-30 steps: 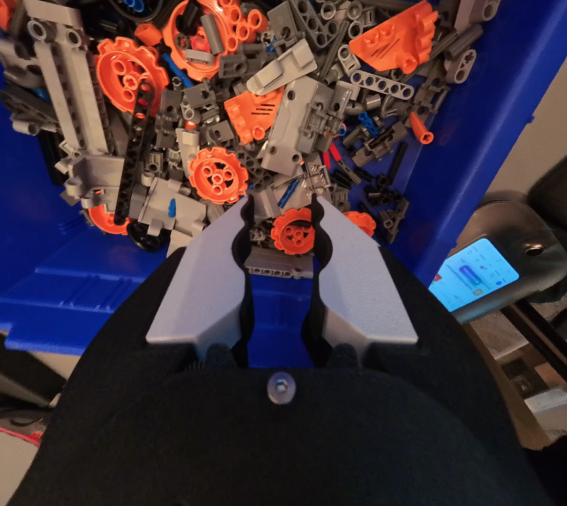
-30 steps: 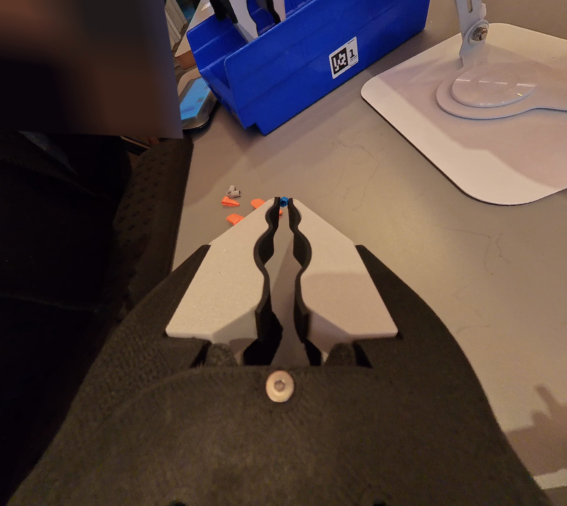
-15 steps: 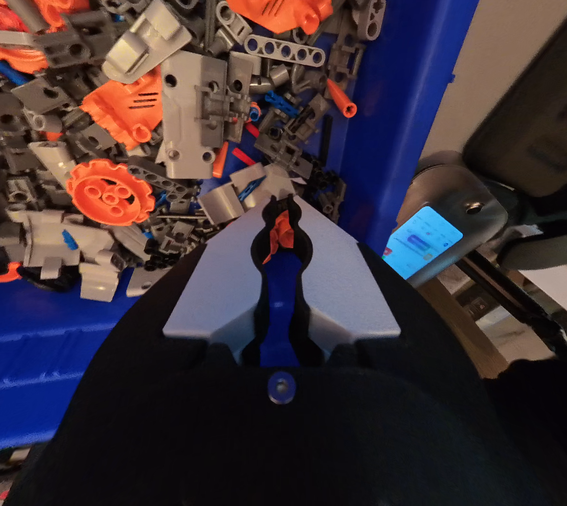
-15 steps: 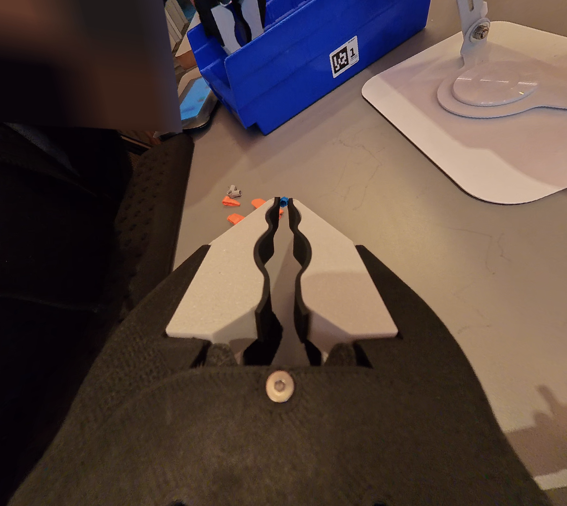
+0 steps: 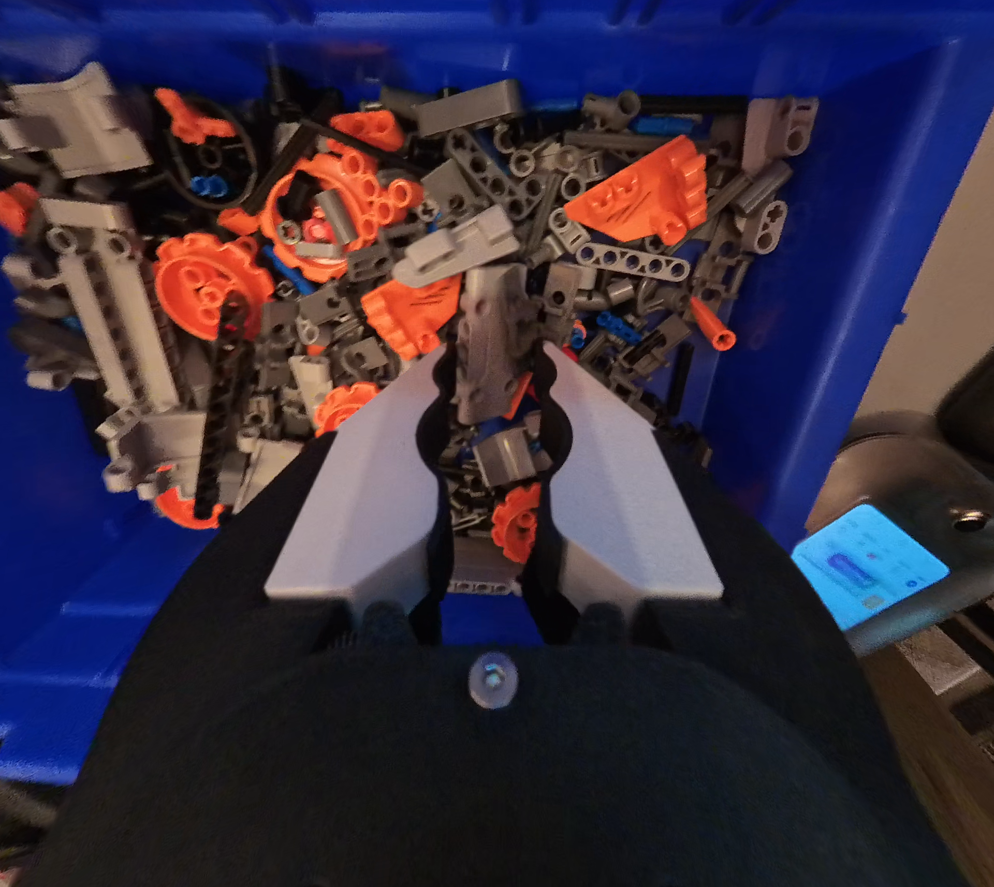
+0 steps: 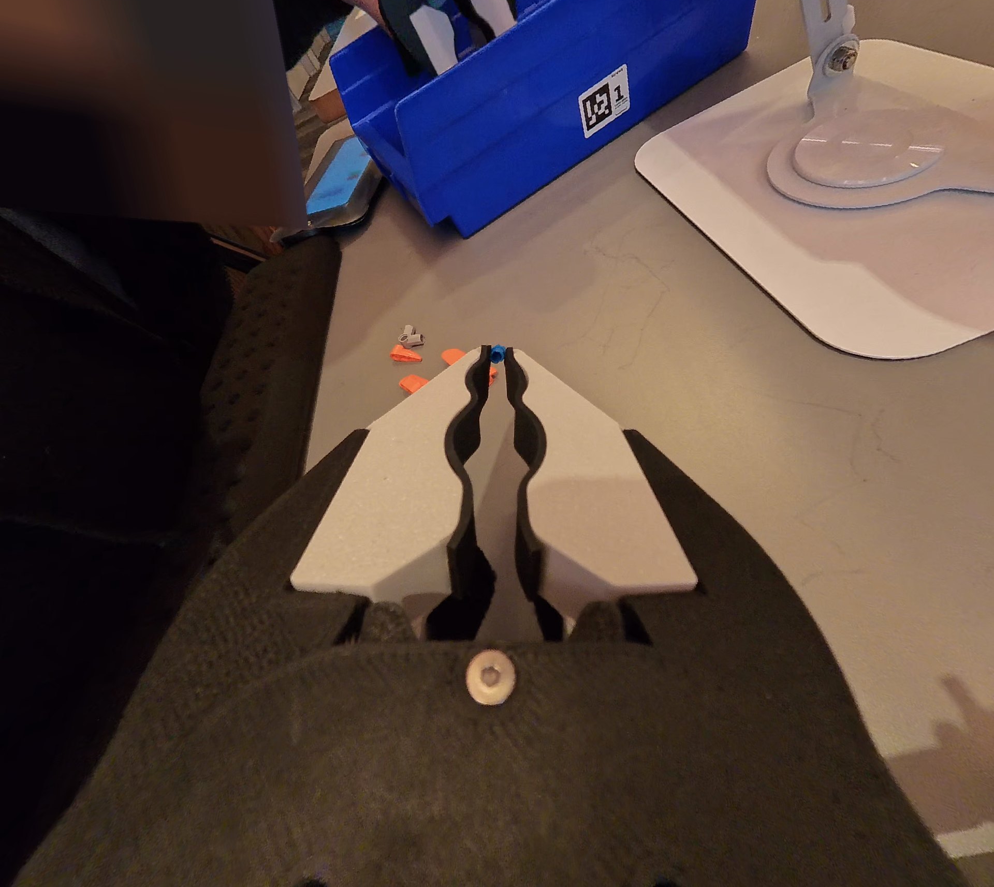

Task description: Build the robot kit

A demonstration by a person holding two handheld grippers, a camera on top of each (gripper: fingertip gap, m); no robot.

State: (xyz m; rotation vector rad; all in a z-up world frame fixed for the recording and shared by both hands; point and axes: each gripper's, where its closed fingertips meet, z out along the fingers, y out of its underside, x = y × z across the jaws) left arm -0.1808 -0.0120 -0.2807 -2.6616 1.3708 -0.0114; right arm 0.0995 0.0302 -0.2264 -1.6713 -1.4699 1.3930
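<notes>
Your left tool is hanging open over the bin, fingers straddling a grey piece. Your right tool is pinching a blue pin above the desk, orange bits lying near.

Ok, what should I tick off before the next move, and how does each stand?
1. Left tongs open: ok, jaws apart above the blue plastic bin.
2. Left tongs empty: cannot tell; a grey plastic panel sits between the tips, contact unclear.
3. Right tongs shut on the small blue plastic peg: ok.
4. Right tongs clear of the grey tabletop: cannot tell.
5. Left wrist view sharp: not ok, blurred.
</notes>
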